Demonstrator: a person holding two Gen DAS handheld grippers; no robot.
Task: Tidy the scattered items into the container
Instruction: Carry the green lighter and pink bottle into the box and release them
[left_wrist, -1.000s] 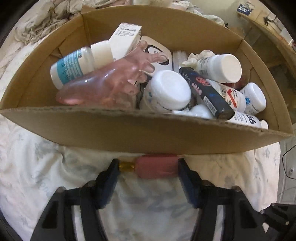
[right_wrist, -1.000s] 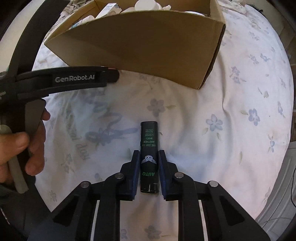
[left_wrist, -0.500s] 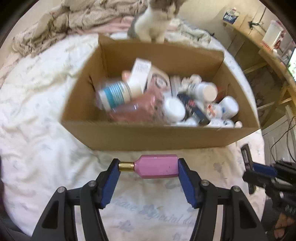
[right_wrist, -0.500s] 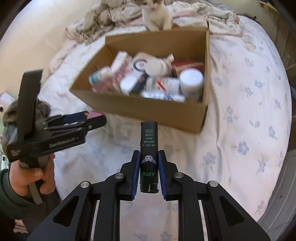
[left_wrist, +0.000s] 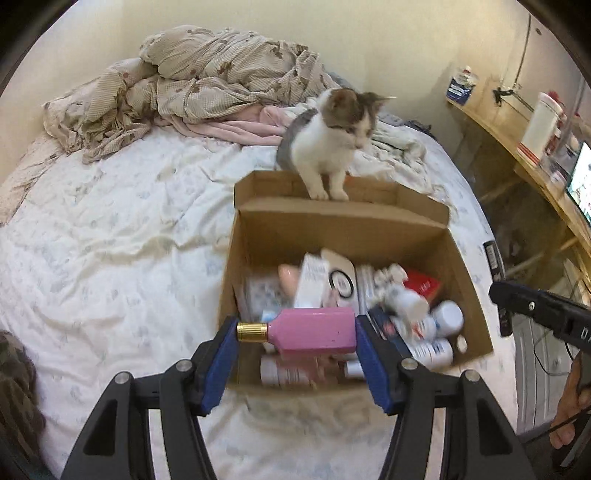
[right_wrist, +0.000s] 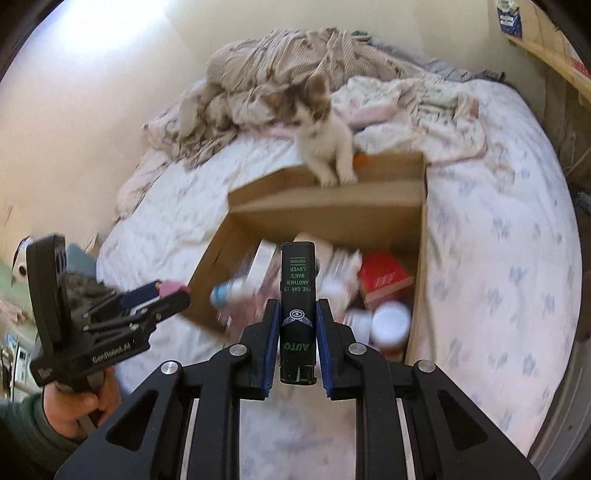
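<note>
- left claw (left_wrist: 297, 332) pinches the pink bottle (left_wrist: 314, 329) crosswise, just ahead over the cardboard box (left_wrist: 476, 295)'s near wall.
- right claw (right_wrist: 295, 325) is pressed onto the black lighter (right_wrist: 297, 295), the box ahead and below.
- carry each item clear of the rim, lower, then spread; avoid the kitten (left_wrist: 328, 147) at the far flap.
- only the left view shows the bottle's gold cap (left_wrist: 252, 331); only the right shows the lighter's print.

Grey-and-white kitten (left_wrist: 328, 140) with front paws on a cardboard flap. Crumpled beige patterned duvet (left_wrist: 192, 77) heaped at far end of bed, pink cloth (left_wrist: 236, 129) beside it. White floral bedsheet (left_wrist: 110, 229) under everything. Wooden shelf (left_wrist: 517, 147) at right with white canister (left_wrist: 539, 125); lit screen (left_wrist: 580, 181) at edge.
</note>
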